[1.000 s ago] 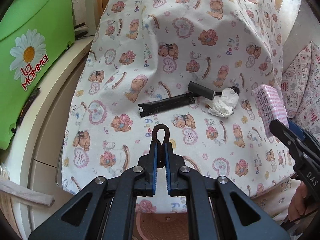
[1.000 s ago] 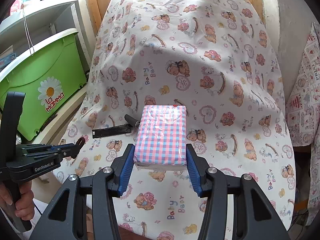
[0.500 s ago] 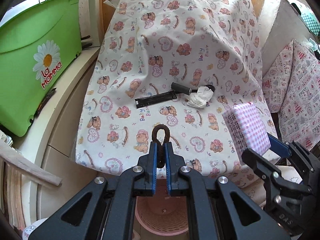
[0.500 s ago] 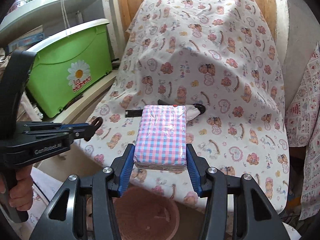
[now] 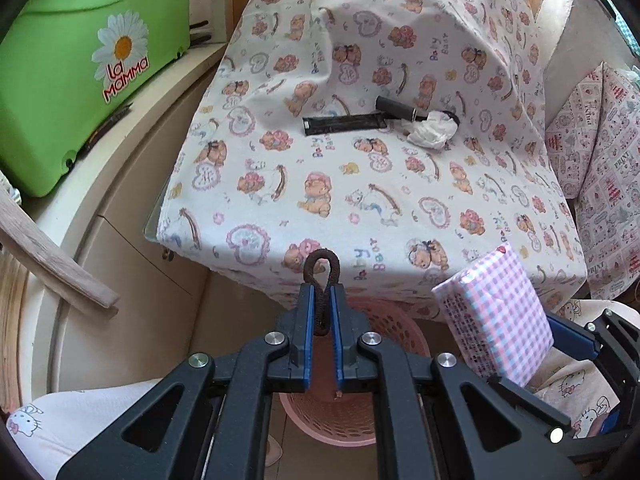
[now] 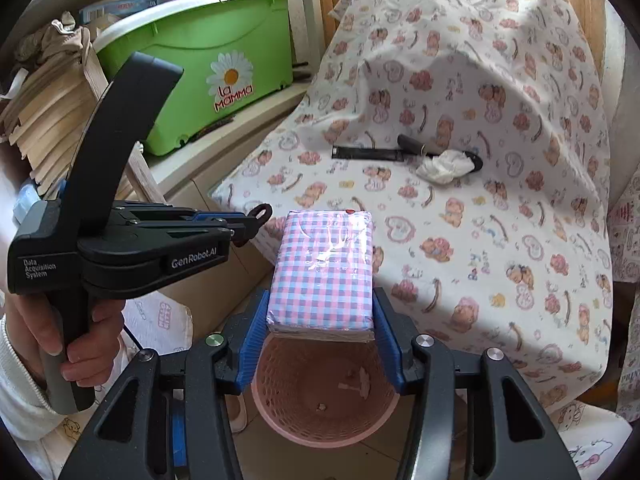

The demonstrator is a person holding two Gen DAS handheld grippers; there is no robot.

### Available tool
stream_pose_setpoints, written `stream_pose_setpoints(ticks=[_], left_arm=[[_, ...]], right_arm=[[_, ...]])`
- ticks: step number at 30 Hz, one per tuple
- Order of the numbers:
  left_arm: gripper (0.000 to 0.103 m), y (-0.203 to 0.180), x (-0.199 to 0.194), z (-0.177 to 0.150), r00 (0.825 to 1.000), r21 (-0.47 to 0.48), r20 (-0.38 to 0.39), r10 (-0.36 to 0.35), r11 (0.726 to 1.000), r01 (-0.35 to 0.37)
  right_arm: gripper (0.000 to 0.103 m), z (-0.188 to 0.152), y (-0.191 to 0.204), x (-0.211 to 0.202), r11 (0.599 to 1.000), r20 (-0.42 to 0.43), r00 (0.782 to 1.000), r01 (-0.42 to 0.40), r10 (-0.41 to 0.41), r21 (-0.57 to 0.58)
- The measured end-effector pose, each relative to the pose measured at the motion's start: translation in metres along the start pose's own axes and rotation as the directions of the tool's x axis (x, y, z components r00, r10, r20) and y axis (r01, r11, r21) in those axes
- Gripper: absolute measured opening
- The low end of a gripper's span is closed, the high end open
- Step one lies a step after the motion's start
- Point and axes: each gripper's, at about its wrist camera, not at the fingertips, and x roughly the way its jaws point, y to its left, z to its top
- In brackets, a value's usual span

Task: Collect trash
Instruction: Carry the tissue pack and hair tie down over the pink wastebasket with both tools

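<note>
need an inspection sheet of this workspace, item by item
surface: table under a teddy-bear print cloth.
job's things: pink mesh basket on the floor below both grippers; crumpled white tissue, flat black wrapper and a dark cylindrical item lie on the cloth.
clutter: green La Mamma bin and stacked wooden slats at the left.
grippers: left hand-held gripper shut on a brown hair tie; right hand-held gripper shut on a pink-checked tissue pack, above the basket.
cables: nothing seen.
surroundings: patterned fabric at the right.
</note>
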Motion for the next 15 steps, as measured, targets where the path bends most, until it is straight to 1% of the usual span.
stream_pose_setpoints(ticks=[4, 7, 11, 15], left_arm=[[0.007, 0.005, 0.014, -0.007, 0.999, -0.002, -0.036, 0.009, 1.0, -0.009], [0.007, 0.011, 0.022, -0.01, 0.998, -0.04, -0.063, 0.024, 0.999, -0.027], [0.007, 0.02, 0.034, -0.015, 0.994, -0.081, -0.112, -0.005, 0.997, -0.004], [0.008, 0.019, 0.048, -0.022, 0.988, -0.068, -0.156, 0.014, 0.997, -0.024]], right_arm=[[0.053, -0.013, 0.0, 0.016, 0.999, -0.058, 0.998, -0.038, 0.037, -0.008], [0.053, -0.017, 0.001, 0.026, 0.998, -0.1, 0.993, -0.063, 0.061, -0.013], [0.053, -0.024, 0.005, 0.038, 0.997, -0.154, 0.986, -0.073, 0.069, -0.019], [0.053, -0.032, 0.01, 0.05, 0.996, -0.207, 0.976, -0.076, 0.067, -0.04]])
